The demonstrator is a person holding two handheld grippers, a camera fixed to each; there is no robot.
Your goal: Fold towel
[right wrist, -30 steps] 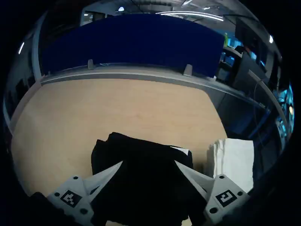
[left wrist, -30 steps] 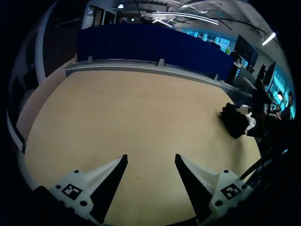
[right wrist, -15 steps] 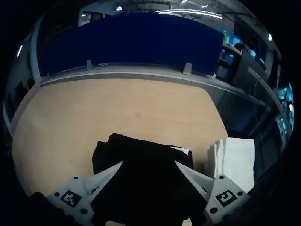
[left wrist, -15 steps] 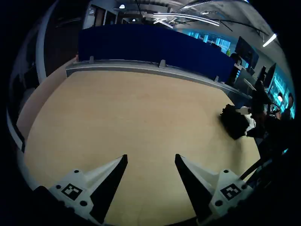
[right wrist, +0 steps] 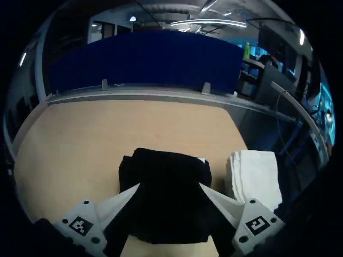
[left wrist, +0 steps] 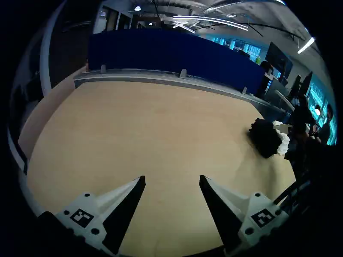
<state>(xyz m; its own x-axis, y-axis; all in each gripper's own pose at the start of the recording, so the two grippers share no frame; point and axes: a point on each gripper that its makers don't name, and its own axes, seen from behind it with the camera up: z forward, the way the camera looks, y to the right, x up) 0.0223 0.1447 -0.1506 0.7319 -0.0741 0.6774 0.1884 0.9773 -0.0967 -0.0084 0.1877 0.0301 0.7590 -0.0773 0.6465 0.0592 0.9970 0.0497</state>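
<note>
Left gripper view: my left gripper [left wrist: 171,180] hovers over the wooden table [left wrist: 141,124] with its fingers spread apart. I see the black towel [left wrist: 263,137] well off to the right, near the table's edge, and a blue partition [left wrist: 171,51] runs along the far side. Right gripper view: my right gripper [right wrist: 170,185] has its fingers spread as well, and the folded black towel lies on the table in the gap between them. Folded white towels [right wrist: 254,177] sit just beside it on the right.
</note>
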